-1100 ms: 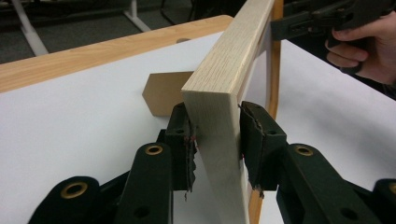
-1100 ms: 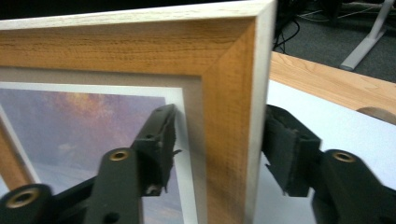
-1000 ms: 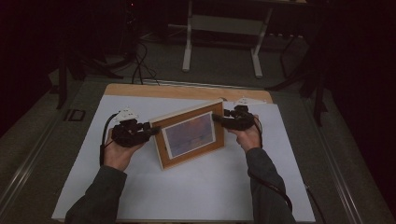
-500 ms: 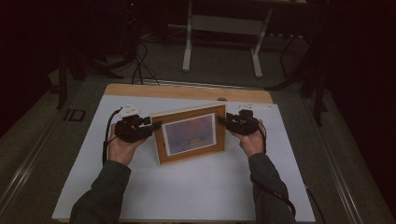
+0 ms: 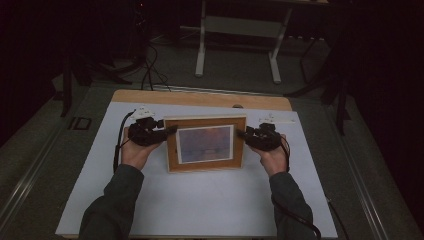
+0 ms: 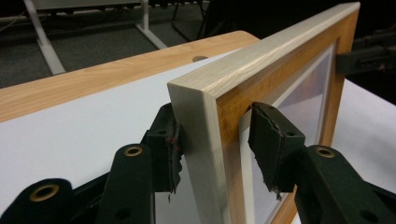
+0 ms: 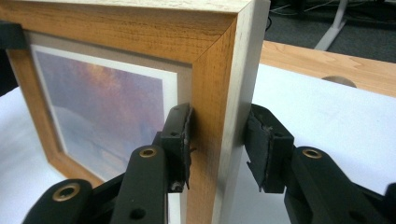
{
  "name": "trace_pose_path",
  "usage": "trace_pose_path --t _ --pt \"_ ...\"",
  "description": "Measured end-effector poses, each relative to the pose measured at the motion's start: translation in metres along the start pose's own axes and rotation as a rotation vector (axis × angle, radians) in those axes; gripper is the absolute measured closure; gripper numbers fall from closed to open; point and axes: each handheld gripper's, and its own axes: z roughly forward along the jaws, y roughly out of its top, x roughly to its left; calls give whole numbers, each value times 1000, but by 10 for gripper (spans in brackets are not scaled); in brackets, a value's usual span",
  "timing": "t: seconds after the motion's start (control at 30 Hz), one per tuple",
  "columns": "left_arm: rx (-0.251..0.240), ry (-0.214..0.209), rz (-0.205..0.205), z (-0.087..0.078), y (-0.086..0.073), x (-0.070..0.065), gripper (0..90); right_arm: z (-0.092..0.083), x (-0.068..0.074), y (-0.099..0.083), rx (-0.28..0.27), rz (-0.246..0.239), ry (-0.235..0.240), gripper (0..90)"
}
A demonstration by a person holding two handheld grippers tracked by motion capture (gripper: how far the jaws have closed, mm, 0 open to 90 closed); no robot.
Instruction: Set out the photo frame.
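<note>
Left gripper view is showing the left gripper [image 6: 212, 149] in the lower middle of the frame, its jaws straddling the near edge of a wooden picture frame [image 6: 261, 70]. One pad is touching the pale back edge; the other pad is standing off the front face with a visible gap, the jaws having just been opening. The right gripper view is showing the right gripper [image 7: 219, 144] at bottom centre, astride the frame's other side edge, one pad touching the front face and the other standing just clear of the pale edge. In the high view, the frame is standing upright at the centre of a white sheet [image 5: 200, 200], on a wooden table [image 5: 200, 97].
</note>
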Motion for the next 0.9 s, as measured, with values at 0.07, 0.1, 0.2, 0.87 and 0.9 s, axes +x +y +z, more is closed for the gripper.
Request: trace_pose_path --t 0.07,0.1,0.2,0.87,0.9 --pt "-1 -6 2 2 1 0 548 -3 0 -1 2 1 -2 621" --pt "-2 -7 1 3 2 0 544 -5 1 -2 2 -1 -4 623" --pt "-2 -14 -1 6 3 -1 537 -10 1 -4 7 -12 -8 626" --pt "16 -41 -35 8 4 -7 549 -21 -3 -8 7 3 -13 643" --pt "17 -44 -35 8 4 -6 550 -21 -4 -8 6 5 -11 644"
